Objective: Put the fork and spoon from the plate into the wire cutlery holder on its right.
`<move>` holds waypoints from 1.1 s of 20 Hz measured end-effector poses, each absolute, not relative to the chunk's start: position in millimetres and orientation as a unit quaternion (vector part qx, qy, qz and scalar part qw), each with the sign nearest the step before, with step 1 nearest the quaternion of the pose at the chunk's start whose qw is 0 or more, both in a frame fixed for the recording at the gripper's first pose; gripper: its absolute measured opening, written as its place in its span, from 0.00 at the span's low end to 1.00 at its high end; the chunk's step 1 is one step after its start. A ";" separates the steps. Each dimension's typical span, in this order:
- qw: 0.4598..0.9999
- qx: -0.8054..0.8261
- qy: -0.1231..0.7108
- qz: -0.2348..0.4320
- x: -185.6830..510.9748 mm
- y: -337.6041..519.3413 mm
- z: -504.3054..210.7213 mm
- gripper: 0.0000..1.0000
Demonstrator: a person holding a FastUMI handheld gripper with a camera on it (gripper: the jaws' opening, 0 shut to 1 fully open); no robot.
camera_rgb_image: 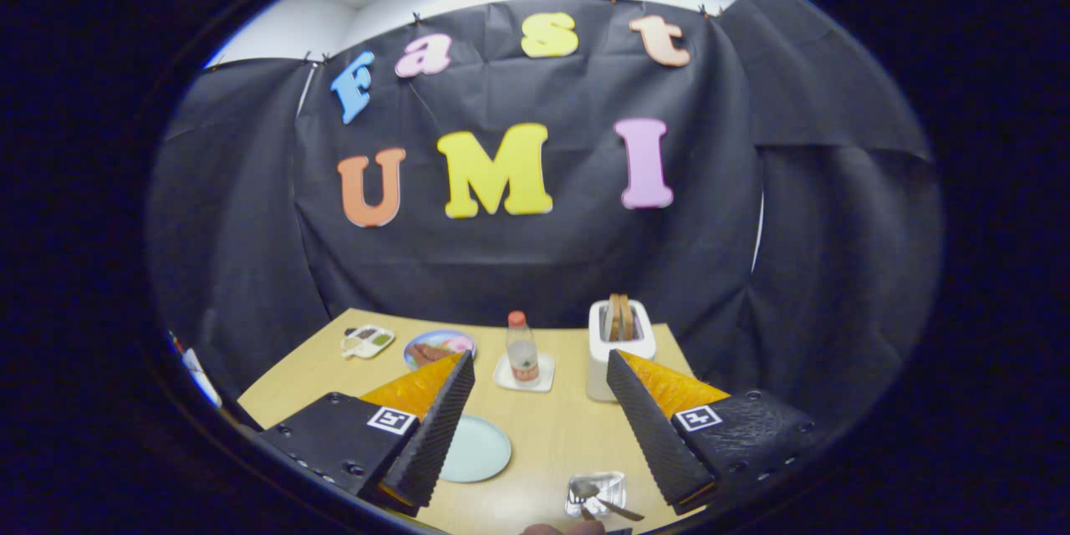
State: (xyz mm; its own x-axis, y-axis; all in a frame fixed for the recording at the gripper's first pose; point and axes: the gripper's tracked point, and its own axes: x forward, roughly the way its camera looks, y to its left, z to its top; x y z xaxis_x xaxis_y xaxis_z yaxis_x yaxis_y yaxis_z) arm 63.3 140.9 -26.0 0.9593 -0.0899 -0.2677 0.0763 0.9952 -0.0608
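Note:
A pale green plate [475,450] lies on the wooden table beside my left finger, and its visible part is bare. To its right, low between my fingers, stands the small wire cutlery holder [595,491]. A spoon [584,488] and a second metal utensil [623,510], which looks like the fork, rest in or across the holder with a handle sticking out to the right. My gripper [539,361] is raised above the table and open, with nothing between its fingers. Both plate and holder lie below and nearer than the fingertips.
Beyond the fingers stand a small bottle [522,351] on a white coaster, a white toaster [620,343] holding bread slices, a plate of food [436,347] and a small white tray [368,341]. Part of a hand [562,528] shows at the near table edge.

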 end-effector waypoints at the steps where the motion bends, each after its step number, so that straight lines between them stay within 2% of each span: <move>1: 0.992 -0.037 0.112 -0.043 61.3 143.1 -18.1 0.96; 4: 0.996 -0.023 0.078 -0.049 42.1 152.3 -6.7 0.96; 16: 0.996 0.003 0.024 -0.090 12.3 138.8 21.7 0.96; 22: 0.997 0.008 0.025 -0.076 9.1 151.2 26.4 0.96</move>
State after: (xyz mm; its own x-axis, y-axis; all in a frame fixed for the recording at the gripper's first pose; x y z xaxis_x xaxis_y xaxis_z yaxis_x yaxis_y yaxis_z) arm 9.1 151.2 26.4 0.9872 -0.1505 -0.0518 0.1514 0.9884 0.0128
